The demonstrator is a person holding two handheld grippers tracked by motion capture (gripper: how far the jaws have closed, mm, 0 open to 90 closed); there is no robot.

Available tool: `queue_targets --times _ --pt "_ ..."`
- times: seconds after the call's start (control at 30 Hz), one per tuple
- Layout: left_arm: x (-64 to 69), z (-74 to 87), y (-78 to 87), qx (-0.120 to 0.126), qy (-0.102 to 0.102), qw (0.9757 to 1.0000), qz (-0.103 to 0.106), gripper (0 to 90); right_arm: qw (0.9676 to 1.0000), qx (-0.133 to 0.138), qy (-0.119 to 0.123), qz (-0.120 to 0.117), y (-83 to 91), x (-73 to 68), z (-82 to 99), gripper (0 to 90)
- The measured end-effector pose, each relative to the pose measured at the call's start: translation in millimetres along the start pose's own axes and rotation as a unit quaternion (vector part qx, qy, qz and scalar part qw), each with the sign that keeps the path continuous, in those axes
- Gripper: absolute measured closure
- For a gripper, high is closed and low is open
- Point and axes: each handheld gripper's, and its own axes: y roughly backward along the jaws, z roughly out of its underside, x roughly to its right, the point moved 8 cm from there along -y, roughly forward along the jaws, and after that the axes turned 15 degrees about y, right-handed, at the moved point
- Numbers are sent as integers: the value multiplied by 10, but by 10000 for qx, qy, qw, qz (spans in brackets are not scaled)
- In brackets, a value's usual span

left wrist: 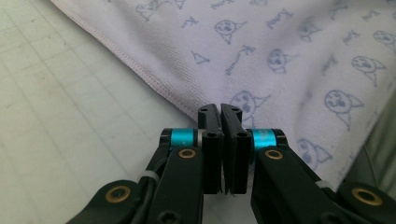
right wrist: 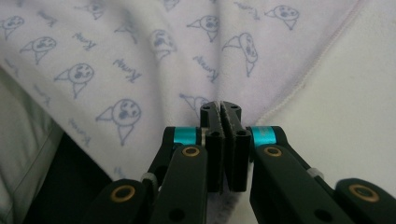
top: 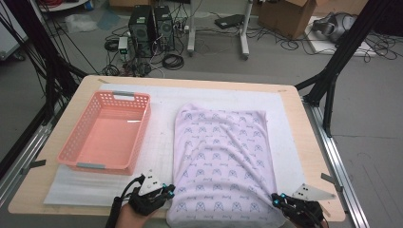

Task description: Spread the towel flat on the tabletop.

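At the table's near edge, a printed towel is being pinched by both grippers.

The left gripper (top: 167,191) and right gripper (top: 278,198) are each being kept clamped on a near corner of the lilac towel (top: 222,154), which is being spread flat on the white mat (top: 164,123), just beside the pink basket (top: 71,142).

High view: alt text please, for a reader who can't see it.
A printed lilac cloth lies spread on a white-matted table, with the left gripper and the right gripper shut on its two near corners. An empty pink basket sits to its left.
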Motion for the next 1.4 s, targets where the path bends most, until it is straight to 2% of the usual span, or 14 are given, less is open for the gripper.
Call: queue_targets --times 0.17,0.33,0.37,0.43,0.5,0.67,0.83,1.0,1.07,1.13,1.17,1.2,1.27,1.4 --pt "55 87 78 -92 -112 9999 85 868 9998 -132 -104 -117 104 -75 140 886" --pt "103 106 127 -78 -140 9997 181 843 9990 -202 39 -395 186 -212 183 880" --pt "105 71 110 23 -122 9997 197 777 9992 -162 23 -369 190 -211 167 855" --pt "87 -16 63 186 -12 9997 177 613 9997 43 -123 -183 185 -147 100 688" --pt "49 -115 3 338 -17 9994 74 564 9993 245 -269 109 140 -31 4 638" --pt "-140 -374 -233 480 161 9985 -196 518 9980 160 -206 576 -108 194 -181 594" --pt "-294 -518 -506 249 410 9986 -228 473 9985 122 -194 492 -410 317 -399 586" --pt "-319 -598 -674 146 409 9985 -326 480 9992 96 -180 353 -669 374 -555 598" --pt "-295 -604 -707 131 193 9985 -491 503 9995 31 -177 264 -755 381 -570 650" --pt "-263 -594 -716 157 -79 9980 -603 601 9996 -42 -66 272 -821 372 -579 742" --pt "-241 -587 -713 136 -136 9983 -545 703 9997 -36 -6 257 -830 369 -591 835" --pt "-218 -581 -712 149 -198 9979 -603 843 9997 -44 28 240 -833 364 -596 865" --pt "-200 -577 -690 121 -154 9980 -603 876 9996 -46 92 245 -822 358 -605 879" --pt "-149 -547 -555 210 -95 9989 -405 879 9992 372 131 115 -630 268 -676 882"
